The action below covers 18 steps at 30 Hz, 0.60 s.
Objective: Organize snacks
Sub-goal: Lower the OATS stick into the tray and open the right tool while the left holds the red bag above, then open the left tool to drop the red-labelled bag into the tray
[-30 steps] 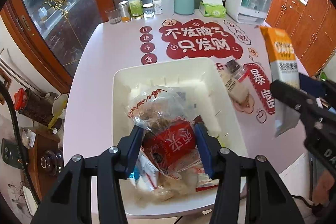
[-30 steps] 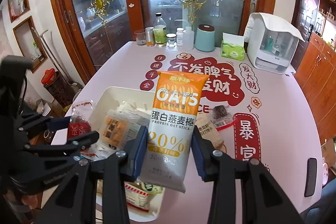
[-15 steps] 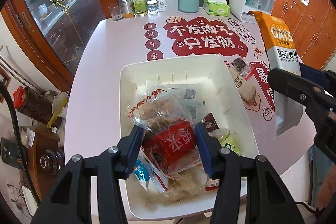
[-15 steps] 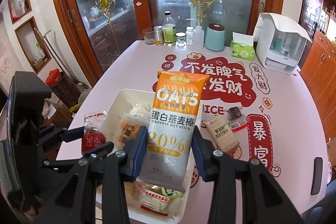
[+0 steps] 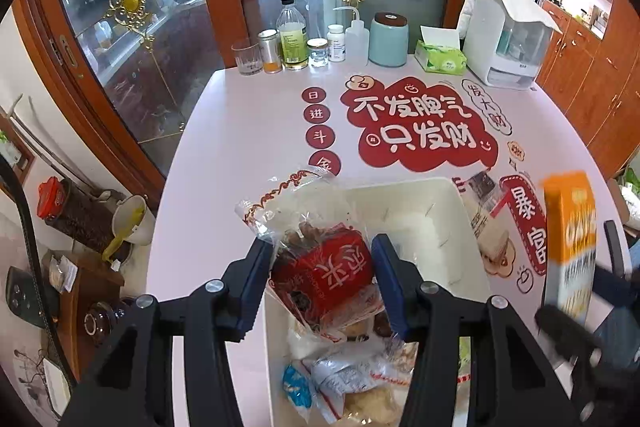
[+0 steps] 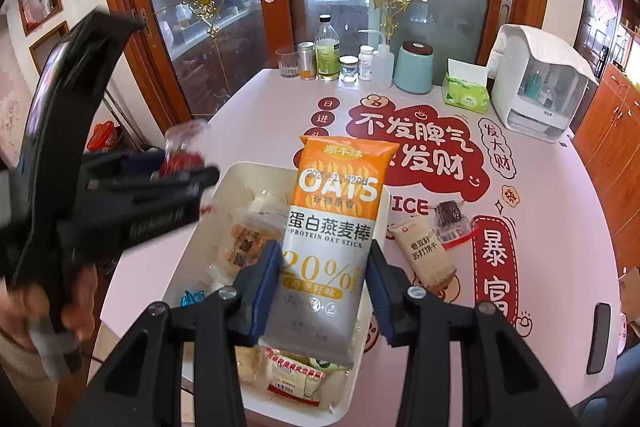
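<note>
While the left gripper (image 5: 320, 279) clamps a clear crinkly bag with a red label (image 5: 324, 275) above the white plastic bin (image 5: 460, 227), the right gripper (image 6: 322, 283) pinches an upright orange-and-grey oat-stick pouch (image 6: 332, 239) over the bin's near right rim, two packets (image 6: 430, 247) lying farther on the pink table (image 6: 560, 227).

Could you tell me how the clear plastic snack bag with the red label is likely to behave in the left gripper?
The clear plastic snack bag with the red label looks crinkly and floppy, probably light. Held in the left gripper, its loose top may sag.

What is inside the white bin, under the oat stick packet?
Inside the white bin: wrapped snacks, including a biscuit pack. The oat stick packet in the right gripper covers the rest.
</note>
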{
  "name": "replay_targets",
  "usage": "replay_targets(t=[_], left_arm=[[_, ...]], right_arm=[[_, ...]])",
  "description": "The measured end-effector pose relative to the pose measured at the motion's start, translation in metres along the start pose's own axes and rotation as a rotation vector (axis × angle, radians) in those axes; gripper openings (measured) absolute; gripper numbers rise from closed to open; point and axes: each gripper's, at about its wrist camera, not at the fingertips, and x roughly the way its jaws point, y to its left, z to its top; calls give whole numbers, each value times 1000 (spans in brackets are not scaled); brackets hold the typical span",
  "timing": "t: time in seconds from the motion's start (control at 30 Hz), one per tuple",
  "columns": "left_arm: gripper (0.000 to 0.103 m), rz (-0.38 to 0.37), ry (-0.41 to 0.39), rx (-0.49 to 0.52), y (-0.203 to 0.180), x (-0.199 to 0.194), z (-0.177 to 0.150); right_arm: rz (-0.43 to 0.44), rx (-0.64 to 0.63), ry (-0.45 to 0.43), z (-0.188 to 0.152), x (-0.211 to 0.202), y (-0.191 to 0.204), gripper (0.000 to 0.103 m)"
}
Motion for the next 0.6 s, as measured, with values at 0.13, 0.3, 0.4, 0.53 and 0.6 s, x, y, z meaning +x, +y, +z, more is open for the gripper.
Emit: replay_targets(t=[0.13, 0.3, 0.4, 0.53, 0.6], left_arm=[[54, -14, 12, 5, -9, 7, 8], [85, -3, -15, 20, -22, 0, 6], [85, -6, -15, 30, -27, -2, 4], [85, -15, -13, 45, -37, -6, 0], [85, -12, -18, 57, -41, -9, -3]], right_arm=[[13, 7, 20, -3, 0, -2, 44], [46, 24, 39, -7, -2, -6, 51], [48, 36, 35, -9, -5, -9, 54], [49, 53, 32, -13, -9, -13, 55], [50, 60, 34, -15, -11, -15, 55]])
